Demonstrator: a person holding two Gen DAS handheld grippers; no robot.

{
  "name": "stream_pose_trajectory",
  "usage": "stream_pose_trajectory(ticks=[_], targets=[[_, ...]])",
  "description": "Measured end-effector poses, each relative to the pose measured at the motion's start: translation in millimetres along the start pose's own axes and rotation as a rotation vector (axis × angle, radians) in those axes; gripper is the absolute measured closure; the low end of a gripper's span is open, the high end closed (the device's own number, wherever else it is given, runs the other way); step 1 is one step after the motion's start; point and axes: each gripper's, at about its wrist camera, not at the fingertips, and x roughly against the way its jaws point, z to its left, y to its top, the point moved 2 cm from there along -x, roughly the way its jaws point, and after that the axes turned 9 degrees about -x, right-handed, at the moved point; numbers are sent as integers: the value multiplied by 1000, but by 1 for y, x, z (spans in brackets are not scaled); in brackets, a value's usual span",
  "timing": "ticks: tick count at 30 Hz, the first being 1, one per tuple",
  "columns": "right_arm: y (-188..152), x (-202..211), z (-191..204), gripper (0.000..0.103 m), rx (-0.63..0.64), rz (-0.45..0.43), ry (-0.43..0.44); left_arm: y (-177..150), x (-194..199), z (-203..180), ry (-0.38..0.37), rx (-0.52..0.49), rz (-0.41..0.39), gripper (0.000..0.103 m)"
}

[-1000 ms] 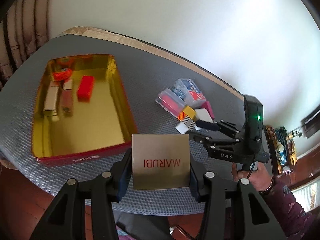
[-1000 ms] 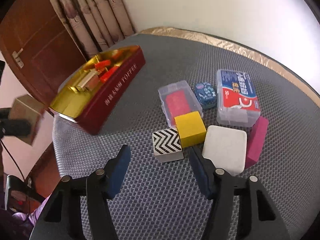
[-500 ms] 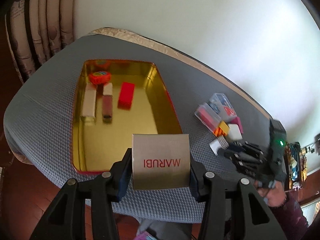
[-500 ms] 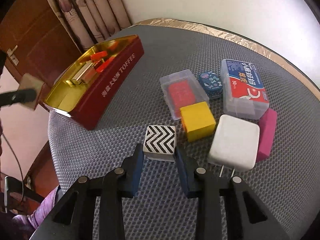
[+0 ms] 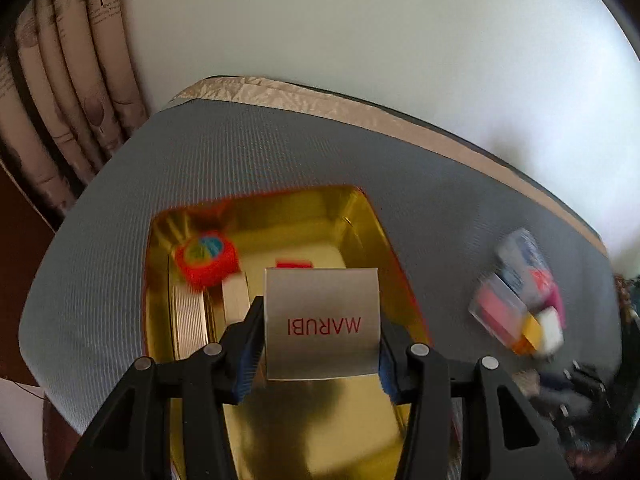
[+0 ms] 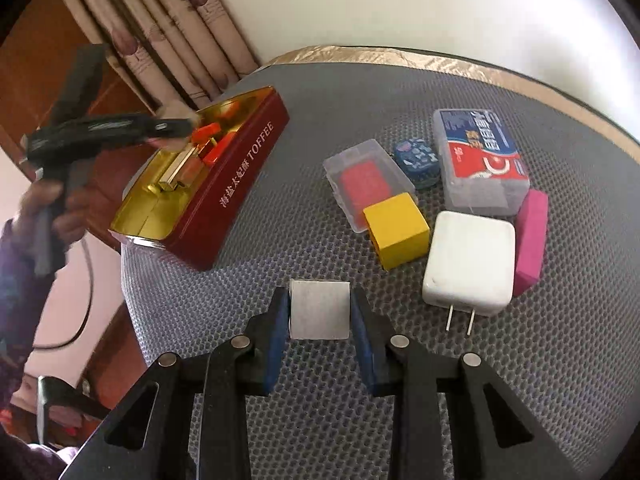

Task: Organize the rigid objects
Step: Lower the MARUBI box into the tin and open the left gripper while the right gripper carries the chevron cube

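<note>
My left gripper [image 5: 320,332] is shut on a silver box marked MARUBI [image 5: 322,322] and holds it above the gold inside of the red toffee tin [image 5: 360,216]. The tin holds a round red piece [image 5: 206,258], a red block [image 5: 294,265] and pale bars [image 5: 188,320]. My right gripper [image 6: 320,318] is shut on a small box [image 6: 319,314] with its plain grey face towards the camera, lifted above the grey mat. The tin [image 6: 240,184] and my left gripper [image 6: 176,124] over it show in the right wrist view too.
A cluster lies on the mat: clear case with red insert [image 6: 366,182], yellow cube [image 6: 396,230], white charger [image 6: 468,262], pink block [image 6: 530,238], blue tin [image 6: 416,158], clear blue-and-red box [image 6: 480,156]. Curtains [image 6: 172,28] hang at the back left. The mat edge [image 6: 132,280] is near.
My left gripper has carried the MARUBI box from the table's near edge to above the tin. My right gripper has closed on the zigzag-patterned box and lifted it.
</note>
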Motion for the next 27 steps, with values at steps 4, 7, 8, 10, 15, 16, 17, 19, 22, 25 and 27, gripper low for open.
stream_pose_trajectory(ticks=[4,7,8,10,15,16,17,19,22,25,27], targets=[[0,2,2,74,-1,6,10,21,-29,5,44,-25,50,54],[1,4,3,74,-4,5,18,27,-42,4,71,-57,70,54],[2,4,3,74,-5,4,22,28,-46,5,88,-63,78,54],[3,4,2,74,-13,2,31,29,-53,6,110,-67,102,54],[3,5,5,74,-21,5,42,36,-59,14,181,-66,118,49],[3,5,6,74,-24,7,45,36,-59,13,200,-78,123,49],[3,6,6,74,-27,7,46,36,-58,12,212,-91,122,49],[2,7,8,74,-31,5,49,35,-52,7,231,-120,105,49],[5,12,9,74,-48,-2,61,33,-35,5,243,-108,54,49],[10,20,11,74,-63,-16,78,26,-5,9,223,-28,-24,49],[14,25,14,74,-62,-24,85,11,20,10,209,27,-77,49]])
